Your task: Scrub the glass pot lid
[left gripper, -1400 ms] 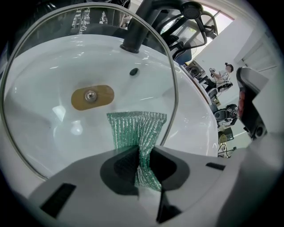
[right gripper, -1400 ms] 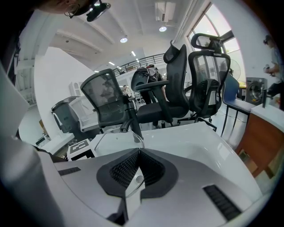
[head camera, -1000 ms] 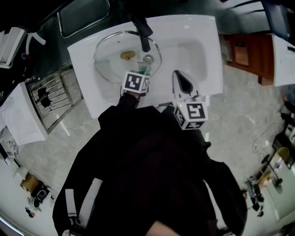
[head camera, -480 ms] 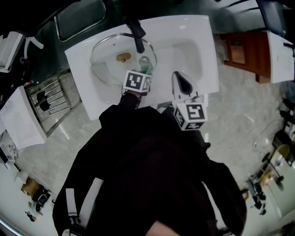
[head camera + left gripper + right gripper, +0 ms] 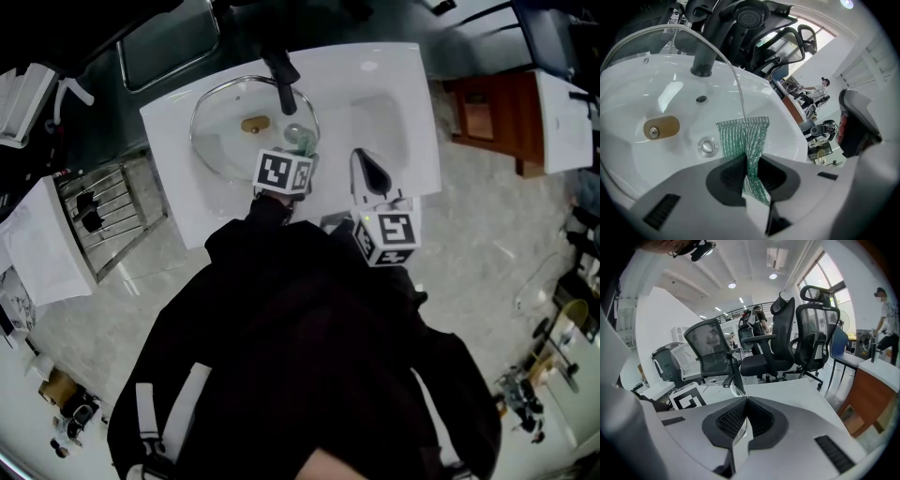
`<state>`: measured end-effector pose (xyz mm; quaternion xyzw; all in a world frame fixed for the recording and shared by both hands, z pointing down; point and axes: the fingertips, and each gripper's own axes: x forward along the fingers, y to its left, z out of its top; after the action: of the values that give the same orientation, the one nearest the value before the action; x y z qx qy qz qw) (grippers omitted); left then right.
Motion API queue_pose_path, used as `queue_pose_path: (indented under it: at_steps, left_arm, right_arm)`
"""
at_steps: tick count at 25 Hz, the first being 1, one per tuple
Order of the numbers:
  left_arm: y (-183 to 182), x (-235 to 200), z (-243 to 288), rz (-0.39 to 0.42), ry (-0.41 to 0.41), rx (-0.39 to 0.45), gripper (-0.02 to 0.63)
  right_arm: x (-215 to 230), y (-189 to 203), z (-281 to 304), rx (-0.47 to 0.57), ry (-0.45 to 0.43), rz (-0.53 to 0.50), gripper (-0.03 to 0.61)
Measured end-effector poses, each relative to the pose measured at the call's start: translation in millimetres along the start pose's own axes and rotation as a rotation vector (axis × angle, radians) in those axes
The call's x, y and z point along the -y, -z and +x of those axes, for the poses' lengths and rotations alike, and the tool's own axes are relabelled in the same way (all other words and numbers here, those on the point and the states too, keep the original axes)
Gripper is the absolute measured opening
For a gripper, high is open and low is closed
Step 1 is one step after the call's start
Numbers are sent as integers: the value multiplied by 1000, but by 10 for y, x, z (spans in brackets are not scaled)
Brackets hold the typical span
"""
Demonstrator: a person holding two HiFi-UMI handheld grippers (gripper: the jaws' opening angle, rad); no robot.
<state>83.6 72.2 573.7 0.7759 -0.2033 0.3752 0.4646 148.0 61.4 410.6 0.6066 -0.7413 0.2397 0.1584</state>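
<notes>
**Q:** Which step are you on, and where's the work piece?

**A:** Scrubbing, by my reading. The glass pot lid (image 5: 217, 148) lies in the left half of the white sink (image 5: 398, 89), under the dark faucet (image 5: 284, 75), with its brown knob (image 5: 253, 123) near the middle.

**Q:** Left side?

**A:** Your left gripper (image 5: 298, 142) has its jaws clamped on a green mesh scrub cloth (image 5: 743, 136). The cloth's free end pokes out forward at the lid's right rim. Whether it presses on the glass, I cannot tell.

**Q:** Next move?

**A:** Judgement only: bring the cloth flat onto the glass and stroke across it. The lid is loose, so it may skate or rock under the push.

**Q:** Right side?

**A:** Your right gripper (image 5: 361, 155) sits over the sink's front edge, just right of the lid and apart from it. Its jaws are together with nothing gripped. Bracing the rim with it would likely steady the lid.
</notes>
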Motion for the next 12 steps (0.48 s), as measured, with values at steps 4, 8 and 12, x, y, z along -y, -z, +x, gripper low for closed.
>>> queue_pose_path:
  at_steps: [4, 8, 12]
  left_arm:
    - [-115, 137, -185, 4, 10, 61, 61]
    - [-266, 259, -442, 45, 12, 139, 61]
    - [-321, 395, -662, 93, 27, 195, 61]
  right_arm:
    - [-38, -52, -25, 13, 5, -12, 3]
    - [-84, -101, -39, 24, 10, -11, 3]
    - [-127, -157, -80, 39, -3, -4, 3]
